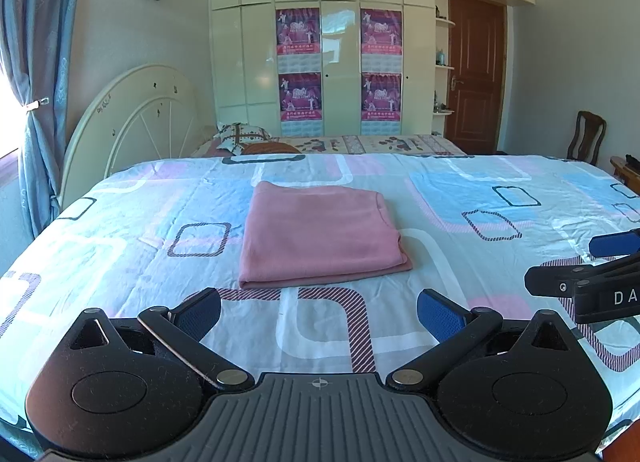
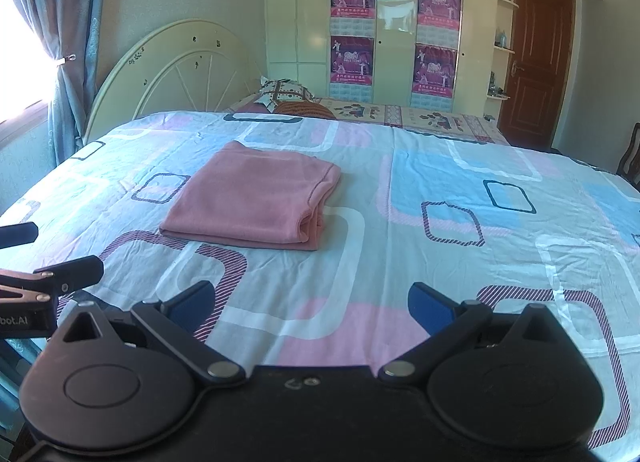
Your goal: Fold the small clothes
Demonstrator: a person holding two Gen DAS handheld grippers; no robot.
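The pink garment (image 1: 320,234) is seen fully folded on the bed (image 1: 120,262); both the left gripper (image 1: 319,314) and right gripper (image 2: 308,308) are held wide, empty; folding seems finished.

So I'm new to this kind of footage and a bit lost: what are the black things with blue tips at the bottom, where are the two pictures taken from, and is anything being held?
Those black shapes are hand-held grippers, one in each of a person's hands, not robot arms. Each carries a wide-angle camera looking forward along its two blue-padded fingers. One picture comes from the left gripper, the other from the right gripper. Each also appears at the edge of the other's view.

Both look across a bed covered by a patterned sheet in blue, pink and white. On it lies a pink garment, already folded into a neat rectangle.

Nothing is held: both grippers are open and empty, on the near side of the garment without touching it.
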